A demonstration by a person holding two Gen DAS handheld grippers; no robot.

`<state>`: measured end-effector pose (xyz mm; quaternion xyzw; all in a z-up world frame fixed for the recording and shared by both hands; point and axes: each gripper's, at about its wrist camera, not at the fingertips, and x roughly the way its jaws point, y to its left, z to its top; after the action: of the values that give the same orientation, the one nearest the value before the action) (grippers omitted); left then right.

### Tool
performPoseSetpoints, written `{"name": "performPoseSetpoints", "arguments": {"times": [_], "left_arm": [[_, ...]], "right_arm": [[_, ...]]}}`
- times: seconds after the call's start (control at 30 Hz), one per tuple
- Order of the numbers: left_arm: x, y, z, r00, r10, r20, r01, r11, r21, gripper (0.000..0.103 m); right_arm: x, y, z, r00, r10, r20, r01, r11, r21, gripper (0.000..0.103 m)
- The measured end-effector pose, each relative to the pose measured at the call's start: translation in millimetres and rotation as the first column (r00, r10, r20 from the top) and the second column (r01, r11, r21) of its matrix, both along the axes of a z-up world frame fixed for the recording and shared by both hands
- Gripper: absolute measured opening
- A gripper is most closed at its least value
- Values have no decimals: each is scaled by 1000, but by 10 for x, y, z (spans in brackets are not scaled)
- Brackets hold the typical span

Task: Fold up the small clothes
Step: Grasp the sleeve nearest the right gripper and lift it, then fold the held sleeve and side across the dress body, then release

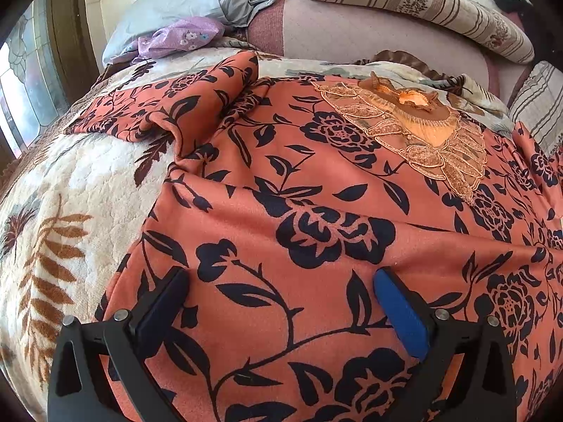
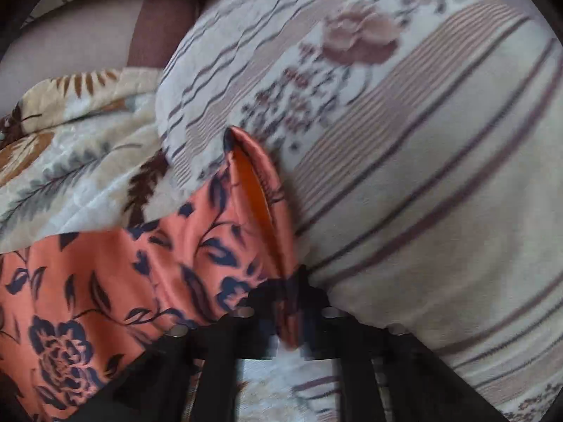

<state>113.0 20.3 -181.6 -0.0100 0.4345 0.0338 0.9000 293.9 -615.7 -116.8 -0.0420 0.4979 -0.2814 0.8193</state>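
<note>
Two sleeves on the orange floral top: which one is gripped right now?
The sleeve lying against the striped pillow: the right gripper is shut on it. The other sleeve, on the blanket, lies untouched.

The orange flowered garment [image 1: 316, 193] is smooth matt cloth; the blanket [image 1: 88, 183] beneath looks fleecy.

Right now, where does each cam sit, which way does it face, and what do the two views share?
Left wrist: on the left gripper, angled down over the orange flowered garment spread on the blanket, pillows behind; both fingers show, open.
Right wrist: on the right gripper, angled down at the striped pillow; blurred fingers show, shut on a fold of the garment.
Shared: the garment, blanket and striped pillow.
</note>
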Motion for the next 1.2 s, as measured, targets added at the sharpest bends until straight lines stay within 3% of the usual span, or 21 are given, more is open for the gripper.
{"name": "performPoseSetpoints", "arguments": {"times": [0.1,0.23,0.3,0.43,0.53,0.63,0.7,0.77,0.83,0.87,0.93,1.0,1.07,1.1,1.2], "left_arm": [[-5,3,0,1000,-1,6,1,1000,-6,103],[-14,11,10,1000,-1,12,1,1000,-16,103],[-20,20,13,1000,-2,14,2,1000,-23,103],[-25,32,20,1000,-3,18,3,999,-36,103],[-29,43,23,1000,-3,21,4,999,-45,103],[-35,53,25,1000,-4,24,5,999,-53,103],[-35,53,23,1000,-4,25,5,999,-54,103],[-34,51,22,1000,-4,25,5,999,-51,103],[-35,54,20,1000,-4,25,5,999,-51,103],[-35,52,19,1000,-3,25,5,999,-51,103],[-33,54,17,1000,-4,24,5,999,-52,103],[-34,55,15,1000,-4,24,5,999,-52,103],[-30,51,13,1000,-3,23,4,999,-47,103],[-29,48,13,1000,-3,23,4,999,-46,103],[-29,46,14,1000,-3,21,4,999,-45,103]], "right_arm": [[-41,95,283,998,35,56,-40,995,90,8],[-215,495,1075,966,121,227,-180,949,259,8],[-318,833,1549,930,158,331,-276,896,348,8],[-540,1735,2355,833,209,512,-476,742,473,8],[-622,2490,2541,780,257,571,-583,630,513,8],[-578,3199,2307,770,300,563,-626,522,579,9],[-526,3589,1976,788,299,539,-612,473,633,12],[-391,3898,1455,824,291,486,-567,429,703,16],[-222,4142,792,874,317,369,-473,374,798,57],[-193,4236,447,897,329,294,-406,355,842,82],[-274,4284,-19,916,354,188,-324,377,868,82],[-467,4132,-167,921,341,186,-320,394,862,82],[-647,3862,-98,915,327,234,-360,403,842,82],[-722,3681,35,911,320,262,-385,425,819,82],[-923,3219,241,903,283,323,-429,544,721,82]]}}
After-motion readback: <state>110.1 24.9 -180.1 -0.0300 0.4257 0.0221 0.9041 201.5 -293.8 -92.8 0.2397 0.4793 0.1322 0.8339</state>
